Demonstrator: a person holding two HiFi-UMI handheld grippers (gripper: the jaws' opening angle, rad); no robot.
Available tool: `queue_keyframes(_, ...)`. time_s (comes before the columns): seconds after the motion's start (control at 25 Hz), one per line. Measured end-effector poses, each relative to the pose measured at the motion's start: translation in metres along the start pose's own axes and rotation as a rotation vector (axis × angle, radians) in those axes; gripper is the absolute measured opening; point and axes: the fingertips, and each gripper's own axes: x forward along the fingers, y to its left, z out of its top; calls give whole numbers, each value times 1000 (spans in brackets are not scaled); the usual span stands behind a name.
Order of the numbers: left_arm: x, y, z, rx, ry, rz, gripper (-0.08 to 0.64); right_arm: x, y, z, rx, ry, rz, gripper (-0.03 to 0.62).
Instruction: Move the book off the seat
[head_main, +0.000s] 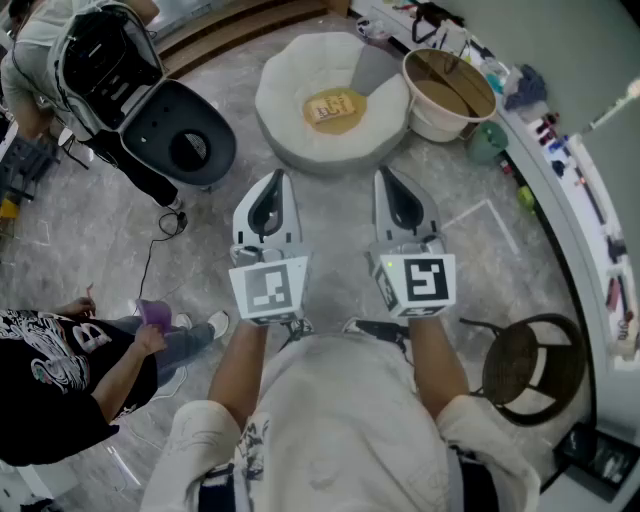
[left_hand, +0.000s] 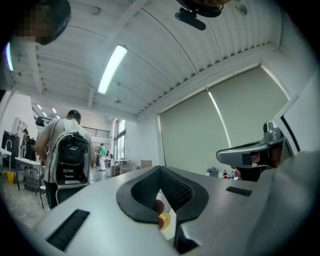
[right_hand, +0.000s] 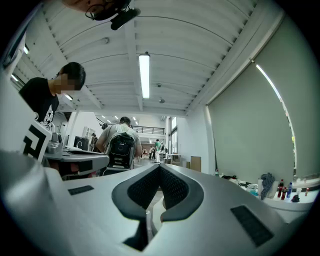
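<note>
- The grey stone floor (head_main: 90, 240) fills most of my head view, and I have both tools held out over it
- The seat (head_main: 290, 120) is a round white cushion on the floor ahead of me, well apart from both tools
- A round beige tub (head_main: 450, 95) stands just beside the seat on its right, and a black stool (head_main: 185, 140) is near it on the left
- My left gripper (head_main: 275, 180) points level toward the seat; the left gripper view shows its jaws closed right up, pad against pad, with nothing between them
- My right gripper (head_main: 386, 176) is alongside it, near but not touching, and also level; the right gripper view shows its jaws pressed together and empty too
- Neither tool touches the seat, the book or anything else I can see
- The book (head_main: 334, 108) is small and yellow; it lies flat in the dip at the middle of the seat, beyond the tips of both tools and roughly centred between them
</note>
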Motion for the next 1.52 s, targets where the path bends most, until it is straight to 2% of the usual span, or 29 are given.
queue_keyframes(0.28, 5, -11, 0, 0, 1, 4, 2, -3, -15, -8, 20, -3, 7, 3)
queue_keyframes(0.52, 13, -38, 3, 16, 4, 5, 2, -10, -38, -9, 32, -12, 13, 3)
queue_keyframes(0.96, 27, -70, -21, 13, 58, 9, 2, -13, -70, -36, 90, 13, 47, 5)
queue_keyframes(1.2, 60, -56, -27, -2, 48, -14, 2, 19, -76, -41, 83, 26, 28, 5)
queue_keyframes(1.52, 120, -4, -28, -13, 7, -40, 2, 95, -67, -43, 52, 46, 3, 5)
